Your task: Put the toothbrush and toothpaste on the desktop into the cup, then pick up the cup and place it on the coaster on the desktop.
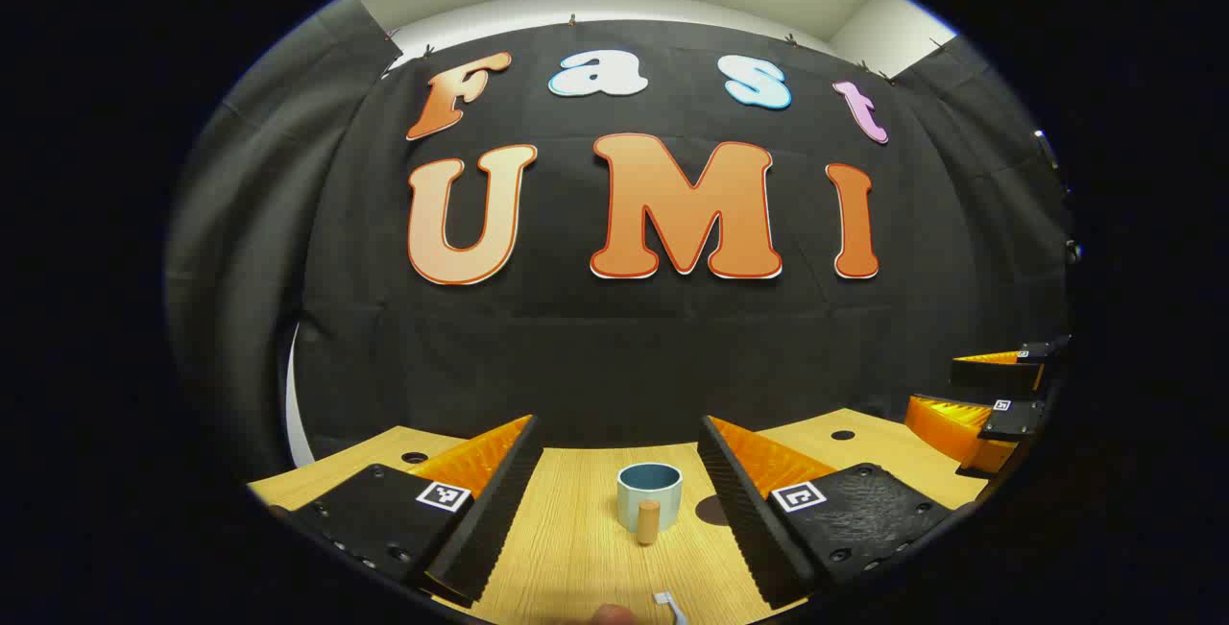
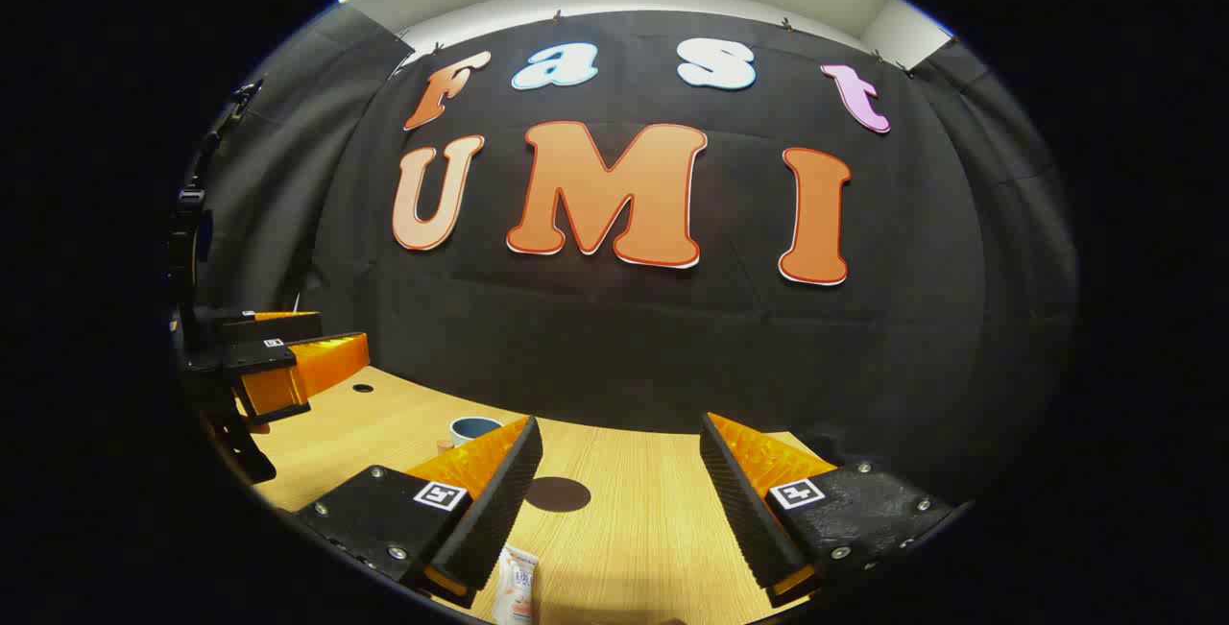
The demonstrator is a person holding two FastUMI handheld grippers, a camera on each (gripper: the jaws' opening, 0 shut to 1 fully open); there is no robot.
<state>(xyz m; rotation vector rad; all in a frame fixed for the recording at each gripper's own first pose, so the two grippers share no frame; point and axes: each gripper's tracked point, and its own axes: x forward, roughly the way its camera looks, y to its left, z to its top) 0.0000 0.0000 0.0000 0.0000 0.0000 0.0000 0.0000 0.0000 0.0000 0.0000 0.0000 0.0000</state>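
Nearest in the left gripper view, at the bottom edge: a toothbrush [image 1: 669, 606] head on the wooden desktop [image 1: 576, 548], just past the fingers of the left gripper [image 1: 619, 491]. Jaws spread wide, nothing between them but bare wood and the cup beyond. Farther on, centred between the fingers: a pale cup [image 1: 649, 497] with a blue inside and a wooden handle facing the camera, upright, empty as far as can be seen. Just right of the cup, partly hidden by the right finger: a dark round coaster [image 1: 712, 510], apart from the cup. Far right, near the desktop edge: the right gripper [image 1: 989, 395], seen from the side.

Nearest in the right gripper view, at the bottom edge beside the left finger: a white toothpaste [image 2: 517, 587] tube lying flat on the desktop. Jaws of the right gripper [image 2: 619, 491] released too, gripping nothing. Between the fingers, farther out: the coaster [image 2: 558, 494], bare. Beyond the left finger: the cup [image 2: 474, 429], half hidden. Far left: the left gripper [image 2: 278, 366], above the desktop. Behind everything: black cloth wall [image 2: 672, 337].
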